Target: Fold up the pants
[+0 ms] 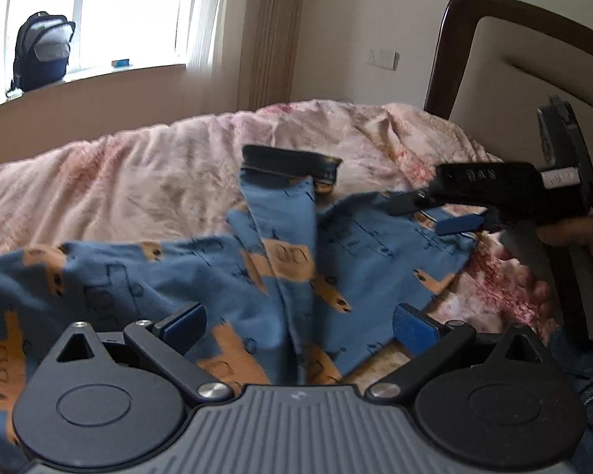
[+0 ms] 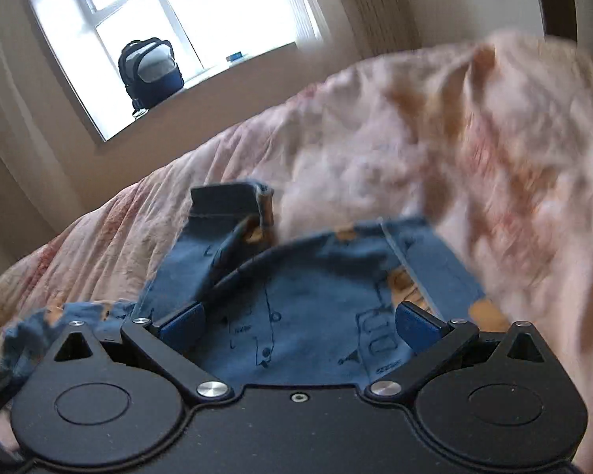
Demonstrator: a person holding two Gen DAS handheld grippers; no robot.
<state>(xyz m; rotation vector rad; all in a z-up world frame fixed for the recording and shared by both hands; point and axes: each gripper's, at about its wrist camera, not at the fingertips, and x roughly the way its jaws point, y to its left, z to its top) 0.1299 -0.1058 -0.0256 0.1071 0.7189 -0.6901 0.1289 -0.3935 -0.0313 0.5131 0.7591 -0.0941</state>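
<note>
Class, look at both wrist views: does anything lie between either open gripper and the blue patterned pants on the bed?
Nothing visible does. The left gripper and right gripper both hover directly over the pants, jaws open.

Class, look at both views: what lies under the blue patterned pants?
The pants lie on a pink floral bedspread, visible all around them. What the bedspread looks like directly beneath the cloth is covered.

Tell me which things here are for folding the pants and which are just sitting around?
For the job:
blue pants with orange shapes
left gripper, open above the pants
right gripper, open above the pants
pink quilt that the pants lie on

Just sitting around:
backpack on the windowsill
small blue thing on the windowsill
headboard
</note>
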